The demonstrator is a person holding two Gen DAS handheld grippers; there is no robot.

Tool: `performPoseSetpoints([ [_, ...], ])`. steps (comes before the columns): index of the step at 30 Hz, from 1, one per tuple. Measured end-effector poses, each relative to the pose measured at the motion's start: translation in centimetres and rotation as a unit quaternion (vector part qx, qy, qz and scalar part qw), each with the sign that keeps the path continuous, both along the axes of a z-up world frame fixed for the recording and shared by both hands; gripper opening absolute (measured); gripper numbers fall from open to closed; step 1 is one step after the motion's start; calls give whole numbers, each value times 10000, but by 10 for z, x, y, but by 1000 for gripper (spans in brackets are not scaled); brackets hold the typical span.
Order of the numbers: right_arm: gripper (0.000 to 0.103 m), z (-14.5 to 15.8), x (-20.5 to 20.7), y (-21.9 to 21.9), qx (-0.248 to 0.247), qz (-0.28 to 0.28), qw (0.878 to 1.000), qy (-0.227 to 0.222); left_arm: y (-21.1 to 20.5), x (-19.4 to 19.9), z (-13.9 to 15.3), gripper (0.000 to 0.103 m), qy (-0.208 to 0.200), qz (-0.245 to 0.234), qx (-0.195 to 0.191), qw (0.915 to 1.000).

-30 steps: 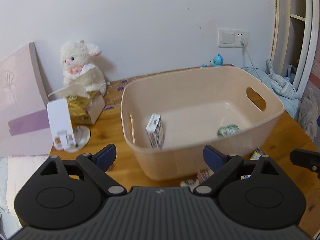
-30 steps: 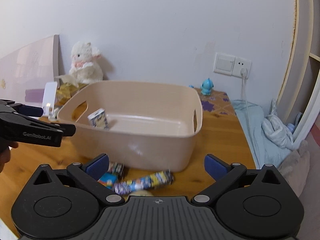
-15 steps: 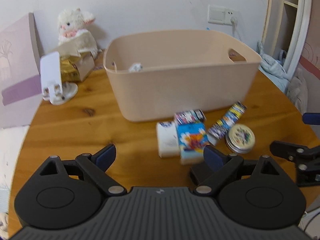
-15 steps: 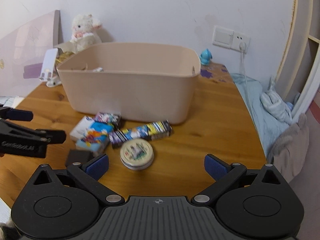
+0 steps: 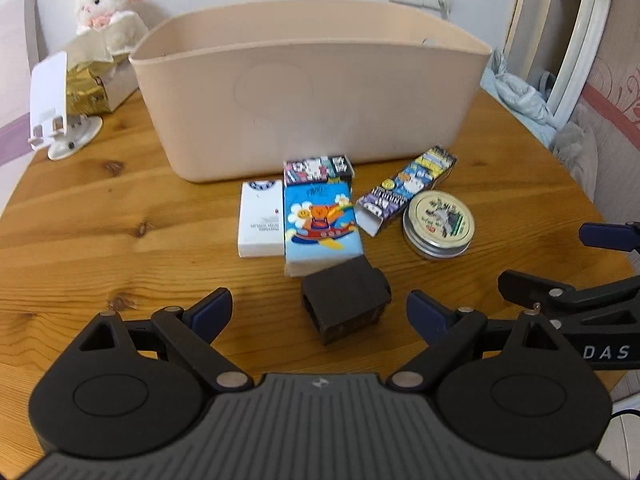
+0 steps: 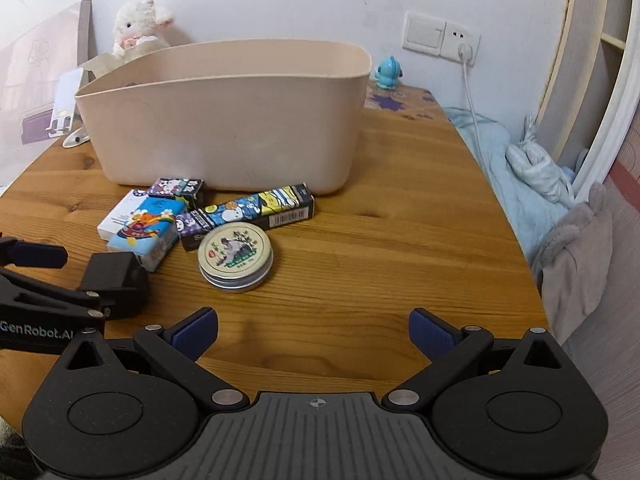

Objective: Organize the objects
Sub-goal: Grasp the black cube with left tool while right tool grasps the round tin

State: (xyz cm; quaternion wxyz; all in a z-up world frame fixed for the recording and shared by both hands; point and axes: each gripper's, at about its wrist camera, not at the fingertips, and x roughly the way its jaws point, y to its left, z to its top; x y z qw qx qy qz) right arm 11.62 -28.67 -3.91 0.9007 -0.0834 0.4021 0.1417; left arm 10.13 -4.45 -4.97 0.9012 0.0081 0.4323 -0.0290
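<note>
A beige plastic bin stands on the round wooden table. In front of it lie a white box, a blue cartoon tissue pack, a small cartoon box, a long colourful box, a round tin and a dark brown block. My left gripper is open, low over the table, with the brown block between its fingers. My right gripper is open and empty, right of the items.
A white plush toy on a gold-wrapped box and a white phone stand are at the back left. A blue figurine and wall socket with cable are back right. Blue bedding lies beyond the table's right edge.
Both grippers have pulled back from above the bin and dropped low toward the items in front of it. The brown block now lies between the left fingers.
</note>
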Motion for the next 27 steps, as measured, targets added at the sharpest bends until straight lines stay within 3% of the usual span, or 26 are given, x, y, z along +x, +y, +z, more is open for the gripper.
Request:
performPoseSetpoints([
  [3, 103, -5, 5, -1, 38, 7, 10000, 38, 3, 3, -7, 95, 26, 112, 102, 9999],
  [7, 103, -12, 11, 4, 114, 71, 9999, 41, 18, 5, -13, 95, 92, 315, -146, 9994],
  [19, 103, -31, 29, 36, 141, 253, 9996, 43, 41, 14, -12, 93, -16, 501, -235, 9985],
  [21, 103, -34, 32, 40, 111, 264, 9996, 13, 40, 13, -12, 88, -68, 461, -158, 9988],
  [23, 103, -35, 34, 43, 148, 262, 9995, -23, 38, 11, -12, 74, -138, 410, 20, 9991],
  [25, 100, -36, 36, 45, 173, 271, 9995, -54, 37, 9, -12, 68, -188, 359, 78, 9991],
  [27, 88, -35, 35, 47, 212, 334, 9991, -131, 39, 7, -11, 58, -224, 345, 68, 9991],
])
